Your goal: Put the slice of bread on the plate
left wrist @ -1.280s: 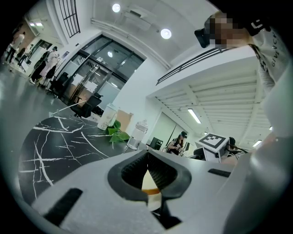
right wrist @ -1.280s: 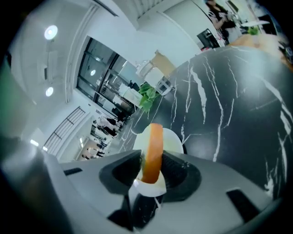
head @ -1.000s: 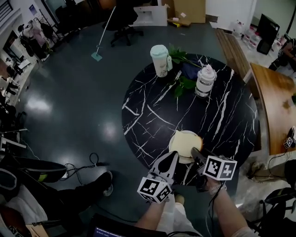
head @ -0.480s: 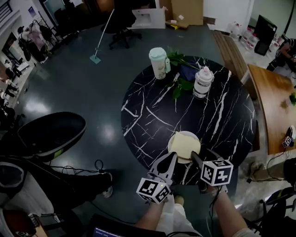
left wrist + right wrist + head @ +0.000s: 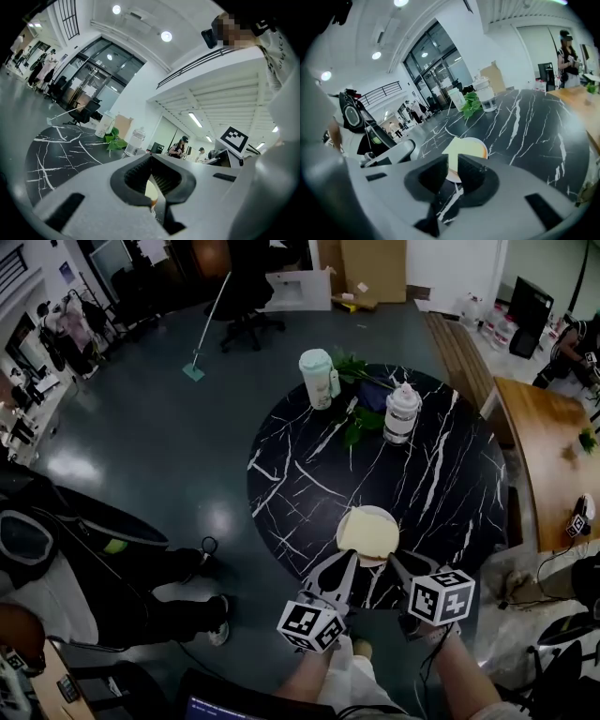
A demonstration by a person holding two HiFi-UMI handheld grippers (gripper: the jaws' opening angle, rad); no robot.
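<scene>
While a person stands over a round black surface veined in white [image 5: 309, 484], the grey left gripper [image 5: 350, 559] hovers at the near edge. Its fingers are drawn together at the tips with nothing between them, and it is placed much as it was a second ago.

Just beyond it sits the small round white plate [image 5: 372, 560], and the pale, lightly toasted slice of bread [image 5: 366, 532] lies flat on top, touched by neither tool.

To the right is the change. The right gripper [image 5: 394, 563], whose fingers reached the plate's rim a second ago, has drawn back toward the person and now hangs near the plate, clear of it. Its fingers have just been closing to a narrow gap after letting go. That gap is empty, with only the plate and bread visible through it.

At the far side stand a pale green lidded cup [image 5: 317, 378], a spray of green leaves [image 5: 361, 420] and a clear white-capped jar [image 5: 401, 413], all well apart from the plate.

With the slice released and resting on the plate, the task looks done, and only the withdrawal of both tools seems to remain.
</scene>
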